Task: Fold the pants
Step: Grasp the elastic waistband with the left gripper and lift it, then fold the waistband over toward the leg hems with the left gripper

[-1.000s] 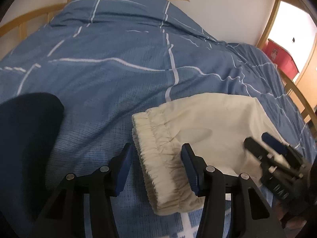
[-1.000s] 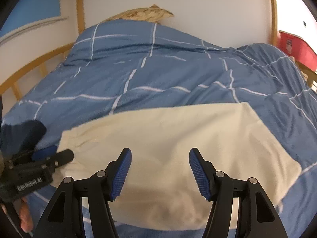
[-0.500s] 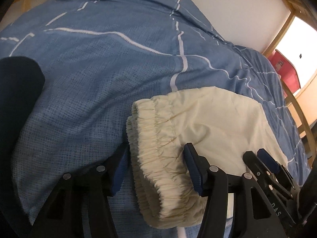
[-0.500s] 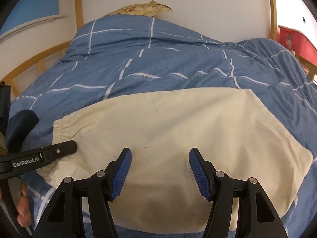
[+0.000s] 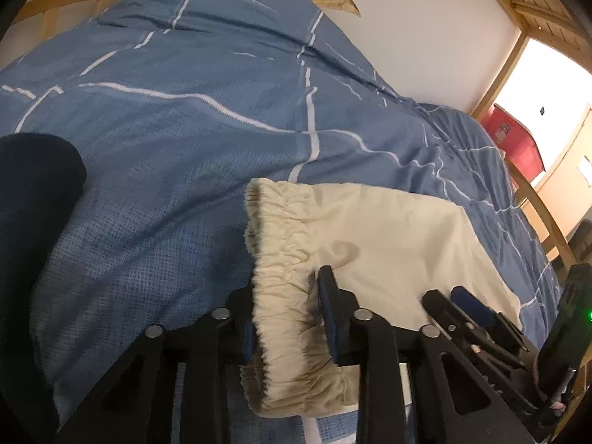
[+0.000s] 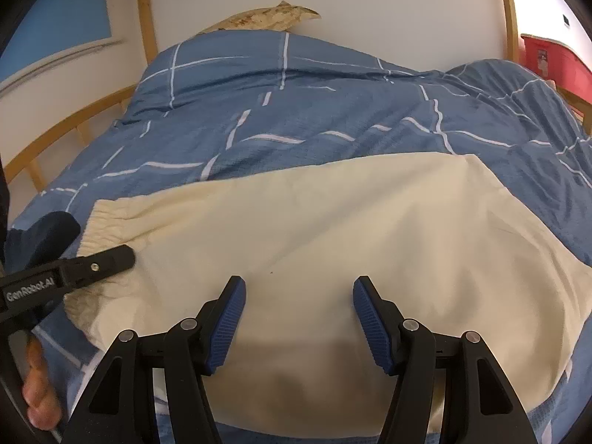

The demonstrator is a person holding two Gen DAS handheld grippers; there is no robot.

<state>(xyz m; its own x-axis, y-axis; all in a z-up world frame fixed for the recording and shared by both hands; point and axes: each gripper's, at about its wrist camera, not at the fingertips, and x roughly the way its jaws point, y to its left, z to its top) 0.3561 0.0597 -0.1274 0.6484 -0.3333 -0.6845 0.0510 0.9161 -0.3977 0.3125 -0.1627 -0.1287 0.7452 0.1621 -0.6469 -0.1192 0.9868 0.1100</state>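
The cream pants (image 6: 333,259) lay as a flat folded panel across the lower frame on the blue duvet (image 6: 296,111); further folding probably remained. The left gripper (image 5: 288,318) had just closed on the waistband (image 5: 281,251); the right gripper (image 6: 299,314) hovered wide, empty.

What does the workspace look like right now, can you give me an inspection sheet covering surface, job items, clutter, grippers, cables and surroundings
Surface: blue duvet with white grid lines, rumpled, covering the bed.
Job's things: cream pants lie flat and already folded over; the elastic waistband sits at their left end.
Clutter: a dark garment lies on the duvet left of the pants.
Grippers: left gripper has just been closing, its pads now pinching the waistband; right gripper is open above the pants' near edge.
Cables: nothing seen.
Surroundings: wooden bed frame, white wall, patterned pillow, red box.
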